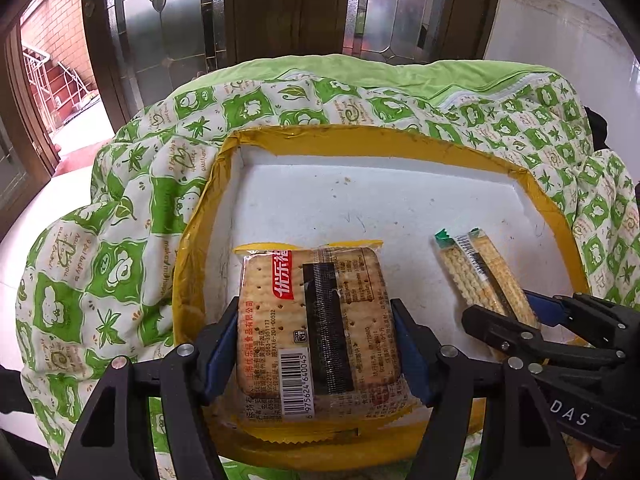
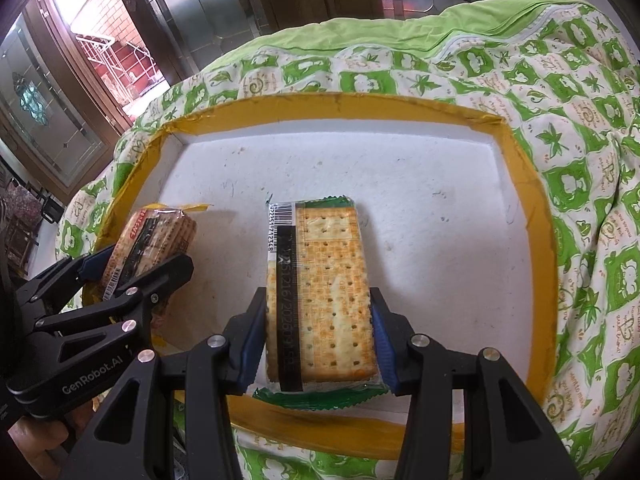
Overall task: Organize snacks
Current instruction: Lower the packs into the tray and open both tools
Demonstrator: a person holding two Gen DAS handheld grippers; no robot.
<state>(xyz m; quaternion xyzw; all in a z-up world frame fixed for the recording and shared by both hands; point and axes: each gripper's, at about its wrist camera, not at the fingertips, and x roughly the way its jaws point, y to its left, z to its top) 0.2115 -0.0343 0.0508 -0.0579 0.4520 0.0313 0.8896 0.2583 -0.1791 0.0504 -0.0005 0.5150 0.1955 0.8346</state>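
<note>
A white foam tray with a yellow taped rim lies on a green-patterned cloth. My left gripper is shut on a yellow-edged cracker pack with a red label, held low over the tray's near left part. The right wrist view shows that gripper and its pack at the left. My right gripper is shut on a green-edged cracker pack over the middle of the tray. From the left wrist view, the right gripper and its green-edged pack are at the right.
The green-and-white patterned cloth bulges around the tray on all sides. Behind it stand dark wooden doors with leaded glass, and an opening on the left leads to a brick stairway. White tiled floor shows at the right.
</note>
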